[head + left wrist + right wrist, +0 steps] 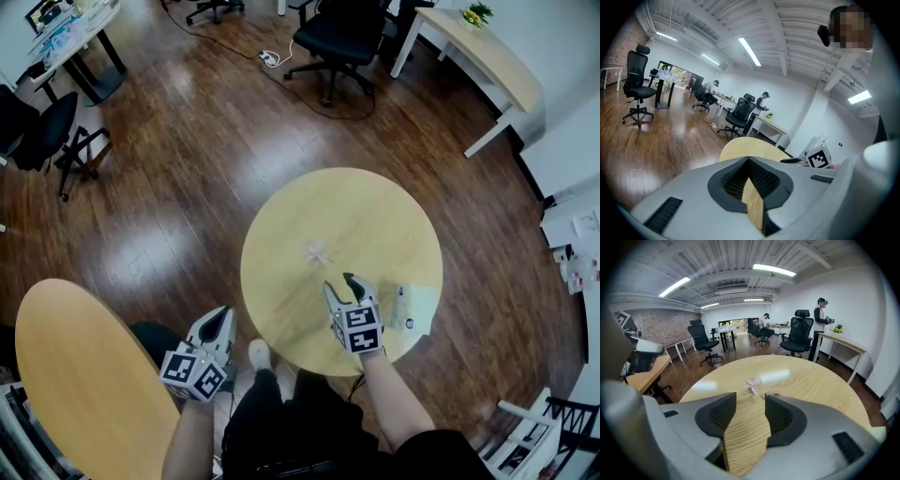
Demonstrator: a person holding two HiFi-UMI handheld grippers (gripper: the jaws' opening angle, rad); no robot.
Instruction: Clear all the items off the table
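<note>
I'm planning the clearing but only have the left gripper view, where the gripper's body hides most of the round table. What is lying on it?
Observer: A pink flower lies near the middle of the table.
Operator: Anything else?
Observer: A flat white item lies at the table's right edge. I cannot tell what it is.
Operator: Is the right gripper holding something?
Observer: No. The right gripper has its jaws apart with only tabletop between them. The pink flower lies just ahead of them.
</note>
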